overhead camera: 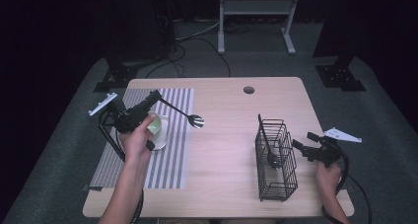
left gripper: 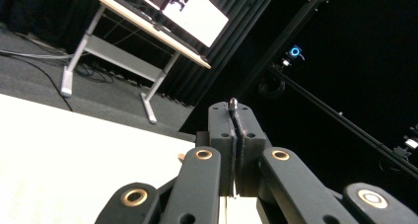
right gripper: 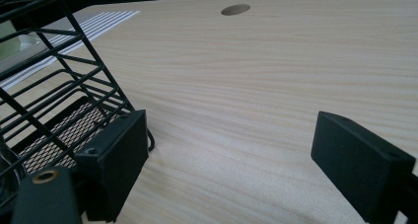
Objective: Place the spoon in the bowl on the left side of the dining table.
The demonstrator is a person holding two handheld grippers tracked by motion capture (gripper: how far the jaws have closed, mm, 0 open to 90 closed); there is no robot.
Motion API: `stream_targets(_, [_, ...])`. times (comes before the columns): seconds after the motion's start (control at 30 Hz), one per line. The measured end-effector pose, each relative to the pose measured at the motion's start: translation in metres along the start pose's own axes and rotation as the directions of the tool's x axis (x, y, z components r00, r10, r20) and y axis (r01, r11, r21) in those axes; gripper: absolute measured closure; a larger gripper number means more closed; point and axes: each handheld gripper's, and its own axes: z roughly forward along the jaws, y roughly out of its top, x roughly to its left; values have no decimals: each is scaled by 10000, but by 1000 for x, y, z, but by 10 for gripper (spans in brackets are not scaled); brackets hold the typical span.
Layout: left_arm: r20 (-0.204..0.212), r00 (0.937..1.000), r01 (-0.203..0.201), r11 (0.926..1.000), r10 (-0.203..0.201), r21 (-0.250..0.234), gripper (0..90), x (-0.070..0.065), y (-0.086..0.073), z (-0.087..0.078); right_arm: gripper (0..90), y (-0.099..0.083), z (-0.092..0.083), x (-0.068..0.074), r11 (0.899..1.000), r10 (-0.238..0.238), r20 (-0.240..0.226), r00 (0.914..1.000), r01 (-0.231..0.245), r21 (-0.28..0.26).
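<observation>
My left gripper [overhead camera: 156, 96] is raised over the striped placemat [overhead camera: 173, 150] and is shut on the handle end of a dark-handled spoon [overhead camera: 196, 120]. The spoon's shiny bowl hangs out to the right, over the mat's edge. In the left gripper view the jaws [left gripper: 234, 118] are pressed together, with the spoon's metal tip [left gripper: 232, 104] poking out between the pads. My right gripper [overhead camera: 303, 140] rests just right of the black wire basket [overhead camera: 276, 160] and stands open. The right gripper view has nothing between its fingers [right gripper: 231, 150] and the basket [right gripper: 49, 86] is at the left jaw.
A white saucer [overhead camera: 161, 137] with a pale green cup [overhead camera: 154, 124] sits on the placemat under my left hand. A dark utensil [overhead camera: 270, 157] stands inside the basket. A round cable hole [overhead camera: 249, 90] is near the table's far edge. A metal stand [overhead camera: 256, 17] stands beyond the table.
</observation>
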Motion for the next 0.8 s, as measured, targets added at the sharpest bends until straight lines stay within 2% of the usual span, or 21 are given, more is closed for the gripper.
stream_targets(0.8, [-656,9978,93,9992,-119,-392,891,17,16,-15,131,0,0,0,10000,33,14,10000,-33,10])
